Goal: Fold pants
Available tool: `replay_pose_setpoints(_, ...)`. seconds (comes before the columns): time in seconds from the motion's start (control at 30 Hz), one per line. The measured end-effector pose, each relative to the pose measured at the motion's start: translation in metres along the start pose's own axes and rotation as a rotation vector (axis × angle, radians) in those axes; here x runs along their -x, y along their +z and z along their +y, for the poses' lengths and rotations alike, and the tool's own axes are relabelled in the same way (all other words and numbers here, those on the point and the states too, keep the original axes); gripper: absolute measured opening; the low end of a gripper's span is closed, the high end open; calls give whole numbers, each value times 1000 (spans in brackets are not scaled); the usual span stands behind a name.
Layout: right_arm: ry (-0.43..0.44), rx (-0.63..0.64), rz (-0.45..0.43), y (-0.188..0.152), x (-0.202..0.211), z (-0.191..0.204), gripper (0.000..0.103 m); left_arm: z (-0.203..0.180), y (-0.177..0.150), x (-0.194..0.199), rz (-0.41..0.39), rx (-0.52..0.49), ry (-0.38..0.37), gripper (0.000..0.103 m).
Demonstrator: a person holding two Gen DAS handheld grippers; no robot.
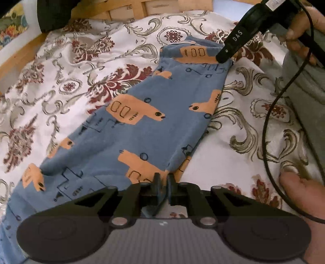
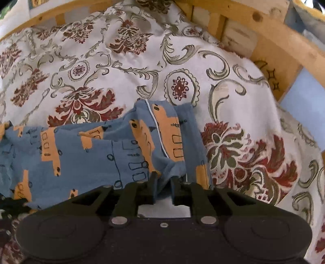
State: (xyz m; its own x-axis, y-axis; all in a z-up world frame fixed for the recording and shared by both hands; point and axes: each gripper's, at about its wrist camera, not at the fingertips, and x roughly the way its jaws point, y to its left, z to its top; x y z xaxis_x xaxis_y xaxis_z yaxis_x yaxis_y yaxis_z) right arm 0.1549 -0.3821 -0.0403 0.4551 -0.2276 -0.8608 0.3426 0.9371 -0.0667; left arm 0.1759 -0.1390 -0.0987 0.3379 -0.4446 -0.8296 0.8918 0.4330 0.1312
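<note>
Blue pants (image 1: 142, 126) printed with orange shapes lie stretched out on a floral bedspread (image 1: 71, 81). My left gripper (image 1: 163, 178) is shut on the near edge of the fabric. At the far end of the pants the right gripper (image 1: 223, 57) pinches the cloth, held by a hand (image 1: 298, 30). In the right wrist view the right gripper (image 2: 164, 179) is shut on a bunched fold of the pants (image 2: 81, 152), beside a hem with a pale seam (image 2: 160, 134). The pants run off to the left there.
A wooden bed frame (image 2: 284, 40) curves round the far side of the bedspread (image 2: 243, 91). A black cable (image 1: 270, 113) hangs at the right, near a grey garment (image 1: 304, 85) and a finger (image 1: 294, 182). Something dark (image 1: 54, 16) sits at the top left.
</note>
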Motion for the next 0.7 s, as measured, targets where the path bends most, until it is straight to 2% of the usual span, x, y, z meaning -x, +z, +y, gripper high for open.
replay_pose_setpoints(0.03,0,-4,1,0,0,-1,30,1,-1,1,-3,9,-9,14)
replay_pose_setpoints(0.1,2,-3,0,-2,2,0,52,4,-1,3,-9,29,-27,24)
replay_pose_setpoints(0.17,5,4,-5,-2,5,1,57,7,-2,8,-20,55,-41,33)
replay_pose_setpoints(0.27,35,11,-21,-5,16,1,75,14,-4,24,-49,110,-60,48)
replay_pose_setpoints(0.33,59,7,-44,-8,25,0,84,20,-5,36,-69,147,-49,57)
replay_pose_setpoints(0.4,86,4,-60,-11,35,-3,94,28,-5,45,-84,175,-30,70)
replay_pose_setpoints(0.47,129,2,-80,-15,43,-6,101,34,-5,51,-93,195,-7,80)
replay_pose_setpoints(0.57,186,8,-109,-18,53,-9,102,45,-5,55,-100,214,39,92)
replay_pose_setpoints(0.7,209,27,-118,-20,55,-6,102,60,-7,56,-99,240,132,93)
